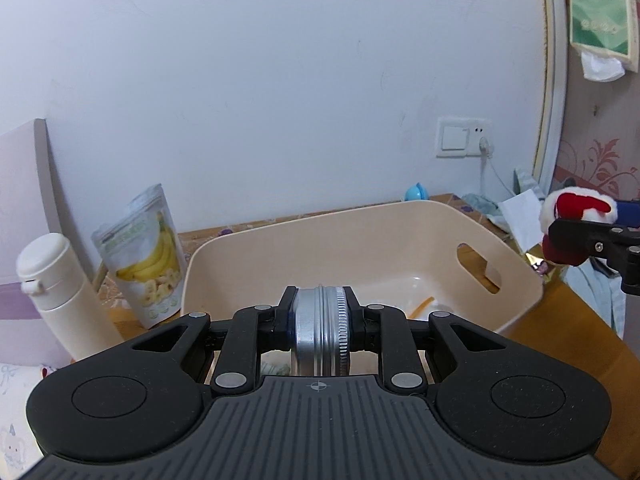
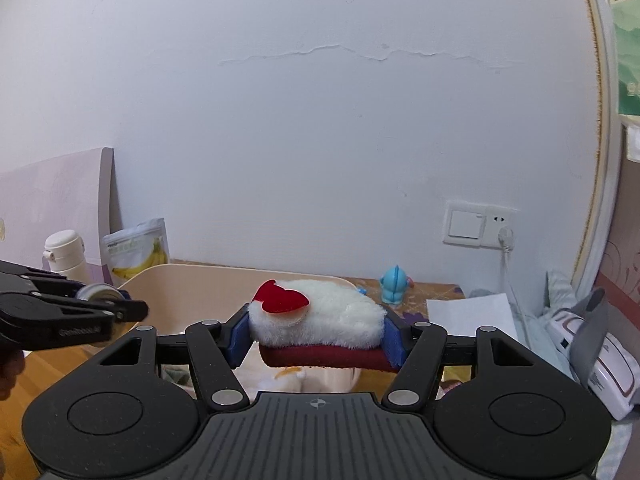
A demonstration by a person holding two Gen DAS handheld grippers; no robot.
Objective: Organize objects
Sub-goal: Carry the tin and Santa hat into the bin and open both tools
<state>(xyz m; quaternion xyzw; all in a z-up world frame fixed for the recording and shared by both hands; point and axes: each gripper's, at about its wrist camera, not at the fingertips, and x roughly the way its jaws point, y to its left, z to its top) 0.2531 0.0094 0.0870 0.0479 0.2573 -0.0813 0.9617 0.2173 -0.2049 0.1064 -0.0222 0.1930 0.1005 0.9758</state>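
Left gripper (image 1: 320,316) is clamping a metal tin (image 1: 322,332) on edge; I'm holding it just above the near rim of the beige bin (image 1: 360,232). Right gripper (image 2: 314,330) is pinching a white-and-red plush toy (image 2: 320,314), hovering over the bin's right side. Left of the bin, a banana chip pouch (image 1: 150,256) and white bottle (image 1: 60,292) are standing upright.
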